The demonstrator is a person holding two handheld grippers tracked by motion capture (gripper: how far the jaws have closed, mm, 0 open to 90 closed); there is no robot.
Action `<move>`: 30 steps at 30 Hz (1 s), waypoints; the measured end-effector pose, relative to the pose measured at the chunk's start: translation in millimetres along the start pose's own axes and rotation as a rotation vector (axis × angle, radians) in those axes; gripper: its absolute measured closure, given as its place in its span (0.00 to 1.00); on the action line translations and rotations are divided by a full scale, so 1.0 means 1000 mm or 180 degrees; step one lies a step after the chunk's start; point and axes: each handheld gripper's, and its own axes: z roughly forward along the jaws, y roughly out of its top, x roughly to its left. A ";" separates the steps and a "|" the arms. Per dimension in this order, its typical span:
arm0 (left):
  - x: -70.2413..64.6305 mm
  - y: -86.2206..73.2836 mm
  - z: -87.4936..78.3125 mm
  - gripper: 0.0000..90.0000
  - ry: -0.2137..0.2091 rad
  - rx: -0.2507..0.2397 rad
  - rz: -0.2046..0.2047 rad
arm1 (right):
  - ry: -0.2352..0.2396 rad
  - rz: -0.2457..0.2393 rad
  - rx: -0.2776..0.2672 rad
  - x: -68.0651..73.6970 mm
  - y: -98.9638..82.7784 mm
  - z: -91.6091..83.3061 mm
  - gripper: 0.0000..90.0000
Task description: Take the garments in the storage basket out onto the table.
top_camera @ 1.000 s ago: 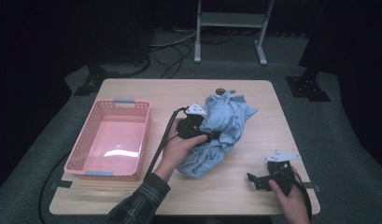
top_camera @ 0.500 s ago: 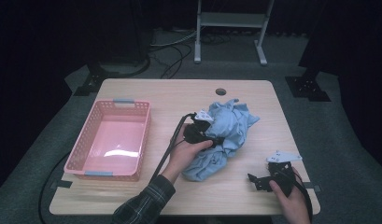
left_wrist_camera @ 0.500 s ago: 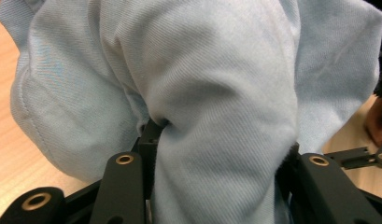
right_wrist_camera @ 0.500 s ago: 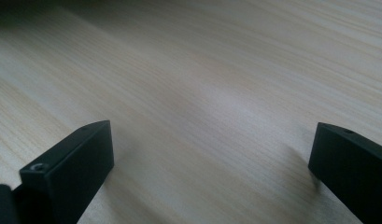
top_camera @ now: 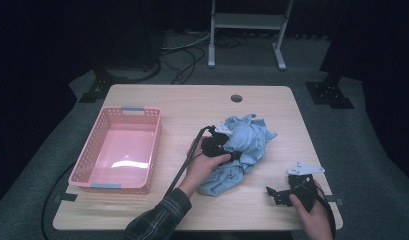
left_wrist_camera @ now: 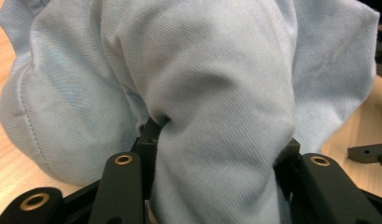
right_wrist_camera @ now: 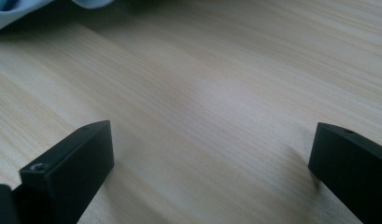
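Wooden table (top_camera: 192,107) on grey carpet, dark surround; crumpled light-blue cloth (top_camera: 244,147) lies right of centre; left gripper (top_camera: 223,150) sits at the cloth's left edge, jaws clamped on a thick fold of it; right gripper (top_camera: 284,192) rests near the table's near-right corner, jaws wide apart over bare wood, holding nothing; pink basket (top_camera: 142,177) at left, well apart from cloth.

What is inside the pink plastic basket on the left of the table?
The pink plastic basket holds nothing: its smooth bottom shows bare, with a light reflection. The near wall hides a thin strip of the floor. The crumpled light blue cloth lies outside, on the wooden table.
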 end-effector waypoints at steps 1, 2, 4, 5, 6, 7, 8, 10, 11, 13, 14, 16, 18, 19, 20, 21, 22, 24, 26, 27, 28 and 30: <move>0.000 -0.001 0.001 0.58 -0.0003 0.0019 0.0011 | 0.0000 0.0002 -0.0001 0.000 0.000 0.000 0.00; 0.000 -0.001 0.003 0.58 0.0002 0.0039 0.0008 | 0.0000 0.0002 -0.0001 0.000 0.000 0.000 0.00; 0.000 -0.003 0.006 0.58 0.0006 0.0058 0.0006 | 0.0001 0.0002 -0.0001 0.000 0.000 0.000 0.00; 0.000 -0.003 0.007 0.57 0.0002 0.0074 0.0006 | 0.0000 0.0000 -0.0001 0.000 0.000 0.000 0.00; 0.000 -0.004 0.008 0.57 0.0005 0.0085 0.0002 | -0.0001 0.0005 -0.0001 0.000 0.000 0.000 0.00; 0.000 -0.005 0.009 0.57 0.0006 0.0096 0.0006 | -0.0003 0.0002 -0.0003 0.000 0.000 0.000 0.00; 0.000 -0.005 0.010 0.57 0.0008 0.0108 0.0015 | -0.0003 0.0002 -0.0002 0.000 0.000 0.000 0.00; 0.000 -0.005 0.011 0.56 0.0014 0.0118 0.0025 | -0.0003 0.0001 -0.0003 0.000 0.000 0.000 0.00; 0.000 -0.006 0.012 0.56 0.0013 0.0124 0.0030 | -0.0003 0.0002 -0.0002 0.000 0.000 0.000 0.00; -0.001 -0.006 0.013 0.56 0.0022 0.0132 0.0040 | -0.0003 0.0002 -0.0003 0.000 0.000 0.000 0.00; -0.001 -0.007 0.014 0.55 0.0029 0.0144 0.0043 | -0.0004 -0.0002 -0.0005 0.000 0.000 0.000 0.00; -0.002 -0.008 0.017 0.54 0.0043 0.0161 0.0061 | -0.0003 0.0002 -0.0003 0.000 0.000 0.000 0.00; -0.003 -0.008 0.018 0.52 0.0059 0.0173 0.0096 | -0.0003 0.0001 -0.0004 0.000 0.000 0.000 0.00; -0.004 -0.008 0.019 0.51 0.0069 0.0177 0.0101 | -0.0003 0.0001 -0.0003 0.000 0.000 0.000 0.00; -0.004 -0.008 0.019 0.51 0.0076 0.0184 0.0100 | -0.0003 0.0002 -0.0003 0.000 0.000 0.000 0.00; -0.004 -0.008 0.019 0.50 0.0077 0.0188 0.0103 | -0.0003 0.0002 -0.0004 0.000 0.000 0.000 0.00; -0.004 -0.008 0.020 0.50 0.0078 0.0190 0.0099 | -0.0003 0.0002 -0.0003 0.000 0.000 0.000 0.00; -0.003 -0.008 0.020 0.48 0.0080 0.0198 0.0105 | -0.0003 0.0001 -0.0003 0.000 0.000 0.000 0.00; -0.003 -0.008 0.020 0.46 0.0089 0.0195 0.0111 | -0.0003 0.0002 -0.0003 0.000 0.000 0.000 0.00; -0.003 -0.008 0.021 0.45 0.0103 0.0196 0.0124 | -0.0003 0.0001 -0.0003 0.000 0.000 0.000 0.00; -0.003 -0.008 0.021 0.43 0.0113 0.0199 0.0132 | -0.0003 0.0002 -0.0003 0.000 0.000 0.000 0.00; -0.004 -0.008 0.022 0.41 0.0136 0.0205 0.0165 | -0.0003 0.0002 -0.0003 0.000 0.000 0.000 0.00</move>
